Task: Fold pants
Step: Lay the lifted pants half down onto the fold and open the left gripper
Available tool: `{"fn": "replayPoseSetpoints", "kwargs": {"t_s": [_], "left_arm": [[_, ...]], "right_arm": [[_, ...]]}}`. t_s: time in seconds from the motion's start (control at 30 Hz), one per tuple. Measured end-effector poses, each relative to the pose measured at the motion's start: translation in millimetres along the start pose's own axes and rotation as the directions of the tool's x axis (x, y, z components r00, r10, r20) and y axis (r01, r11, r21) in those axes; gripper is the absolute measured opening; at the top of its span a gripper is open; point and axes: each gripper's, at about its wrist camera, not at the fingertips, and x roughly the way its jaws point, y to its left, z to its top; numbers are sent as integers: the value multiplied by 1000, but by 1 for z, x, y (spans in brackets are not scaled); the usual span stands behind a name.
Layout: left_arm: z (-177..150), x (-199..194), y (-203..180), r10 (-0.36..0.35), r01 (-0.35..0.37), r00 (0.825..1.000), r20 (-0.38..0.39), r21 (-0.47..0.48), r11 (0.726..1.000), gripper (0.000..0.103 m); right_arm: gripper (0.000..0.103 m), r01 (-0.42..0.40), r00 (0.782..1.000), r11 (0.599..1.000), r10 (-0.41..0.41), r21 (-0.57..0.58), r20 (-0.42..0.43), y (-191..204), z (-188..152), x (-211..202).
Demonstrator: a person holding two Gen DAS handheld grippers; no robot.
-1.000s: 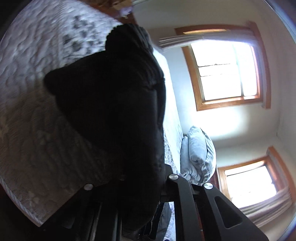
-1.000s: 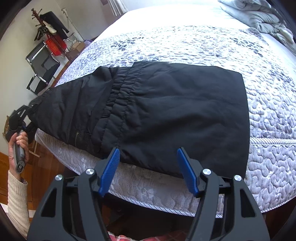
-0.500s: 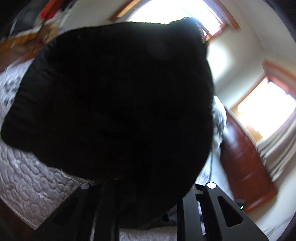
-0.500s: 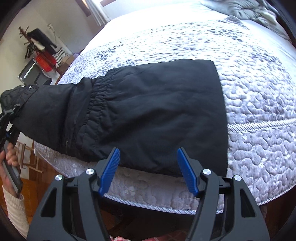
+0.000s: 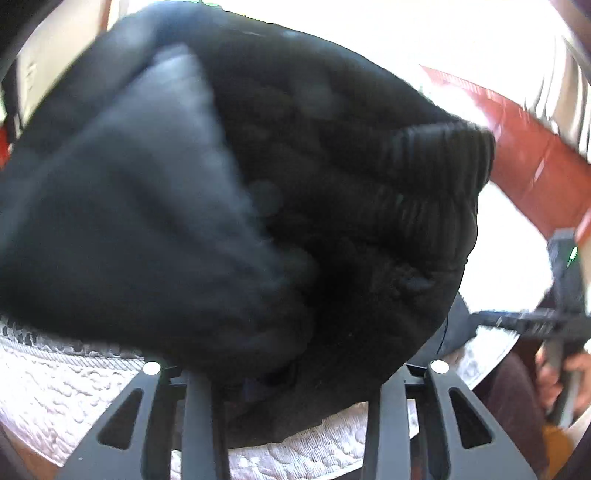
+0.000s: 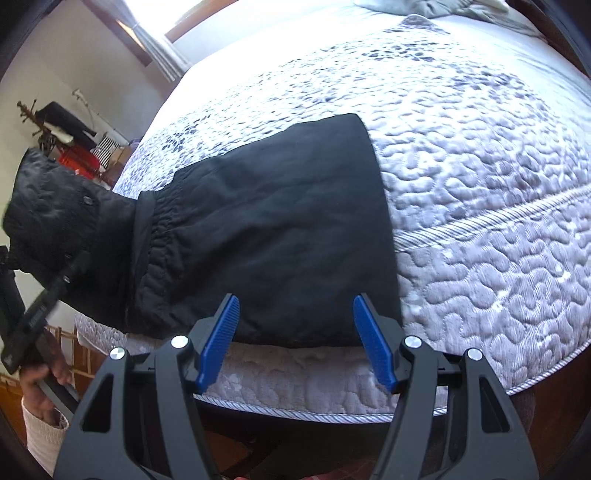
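Black pants [image 6: 280,236] lie on bed [image 6: 480,192], partly folded; left gripper [image 5: 295,373] clamps lifted waistband end; right gripper [image 6: 295,343] hovers wide, holding nothing; final fold over remains, likely

Strong daylight from window [image 6: 192,26] beyond far edge of bed [image 6: 480,155]; far quilt washed out to white. Left wrist view backlit: blown-out white behind pants [image 5: 229,206], black cloth nearly detailless, smeared by motion blur, faint round lens spots over it. Right wrist view sharper; quilt stitching crisp beside pants, soft shadow under near hem. Heavy fisheye bending, dark vignette at corners of both views.
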Motion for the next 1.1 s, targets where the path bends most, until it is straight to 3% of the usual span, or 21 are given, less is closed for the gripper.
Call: {"fn": "replayPoseSetpoints", "kwargs": {"t_s": [0.17, 0.23, 0.3, 0.4, 0.43, 0.5, 0.63, 0.73, 0.8, 0.93, 1.1], "left_arm": [[9, 46, -25, 0, 9, 996, -88, 102, 995, 42], [-3, 49, -40, -19, 34, 992, -125, 122, 992, 52], [1, 54, -45, -18, 40, 990, -142, 154, 987, 55], [0, 46, -60, -16, 47, 987, -157, 196, 980, 59], [-5, 23, -67, -32, 60, 987, -155, 182, 981, 63], [-33, 3, -59, -83, 95, 990, -118, 101, 990, 67], [-39, -25, -11, -156, 156, 988, 6, -127, 980, 80], [-47, -35, 22, -105, 122, 992, 74, -282, 952, 94], [-48, -39, 49, -50, 78, 995, 88, -357, 931, 95], [-55, -26, 83, 30, -3, 998, 48, -484, 875, 99], [-71, -9, 110, 77, -94, 996, -54, -515, 852, 99]], "right_arm": [[65, 0, 1000, 999, 0, 35, 14, -14, -2, -5], [66, -4, 1000, 999, 3, 45, 20, -17, -2, -7], [69, -10, 1000, 999, 8, 52, 29, -18, -1, -10], [73, -30, 999, 998, 27, 57, 46, -15, 3, -13], [75, -53, 997, 997, 50, 64, 52, -13, 5, -14], [84, -111, 993, 991, 107, 79, 55, -10, 10, -16], [87, -250, 968, 962, 245, 109, 53, 3, 22, -11], [89, -341, 940, 928, 339, 148, 41, 10, 30, -1], [90, -391, 919, 902, 394, 183, 20, 13, 35, 10], [90, -403, 907, 884, 421, 235, -29, 19, 39, 33], [90, -392, 906, 881, 420, 265, -58, 26, 38, 49]]}}
